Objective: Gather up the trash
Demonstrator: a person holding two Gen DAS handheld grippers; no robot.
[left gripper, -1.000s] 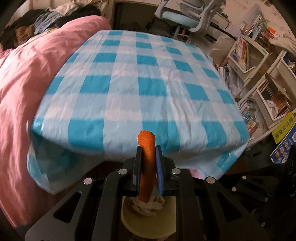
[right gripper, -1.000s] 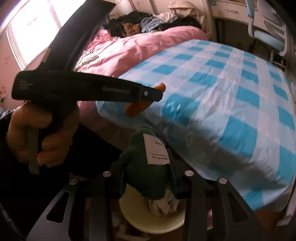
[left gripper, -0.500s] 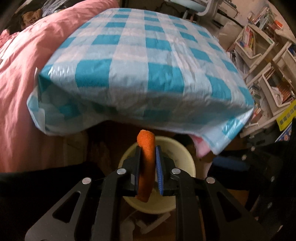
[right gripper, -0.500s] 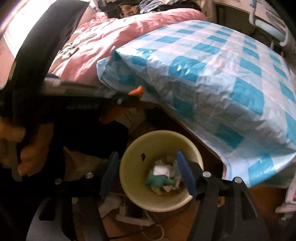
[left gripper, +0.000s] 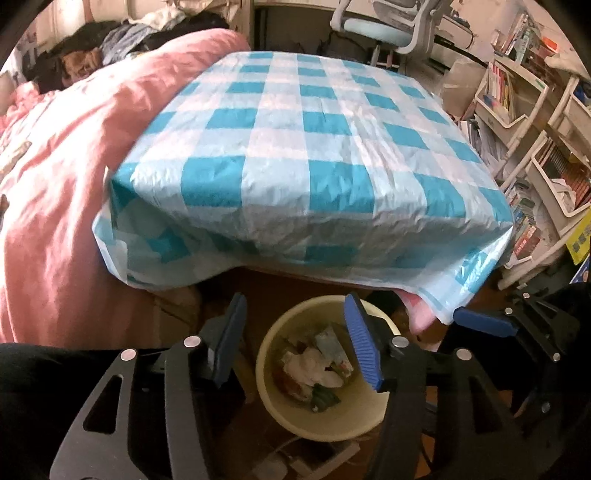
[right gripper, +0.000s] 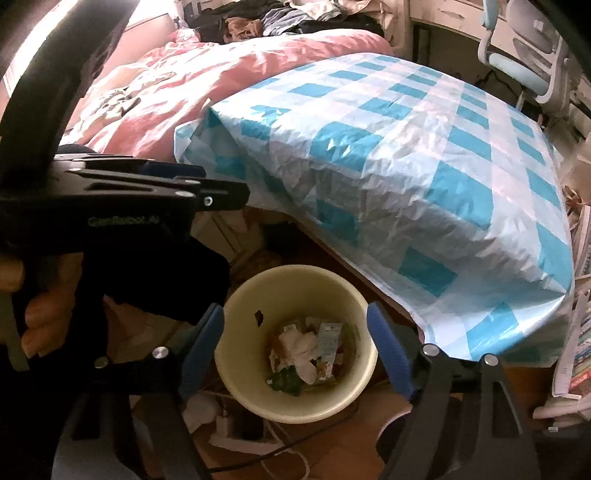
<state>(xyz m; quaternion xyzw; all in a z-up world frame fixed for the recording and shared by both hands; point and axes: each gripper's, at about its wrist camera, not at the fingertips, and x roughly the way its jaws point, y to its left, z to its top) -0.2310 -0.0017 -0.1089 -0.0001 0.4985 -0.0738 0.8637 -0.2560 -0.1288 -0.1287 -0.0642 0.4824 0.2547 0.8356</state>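
A pale yellow bin (left gripper: 267, 391) (right gripper: 295, 286) stands on the floor under the table's edge. It holds crumpled white paper (left gripper: 308, 365) (right gripper: 299, 343), wrappers and a green scrap (right gripper: 284, 382). My left gripper (left gripper: 295, 343) hangs above the bin; its jaws are opening and nothing is between the blue pads. My right gripper (right gripper: 297, 349) is also over the bin, its jaws opening wide and empty. Each gripper shows from the side in the other's view: the left gripper (right gripper: 207, 184) at the left, the right gripper (left gripper: 487, 323) at the right. A hand (right gripper: 40, 317) holds the left one.
A table under a blue-and-white checked cloth (left gripper: 314, 147) (right gripper: 406, 166) overhangs the bin. A bed with a pink duvet (left gripper: 55, 184) lies left. Book shelves (left gripper: 535, 147) stand right, an office chair (left gripper: 388, 22) behind. A power strip and cables (right gripper: 240, 432) lie by the bin.
The left jaws let go of the orange piece and stand apart. The right jaws dropped the green scrap into the bin and spread. Both grippers moved over the bin.
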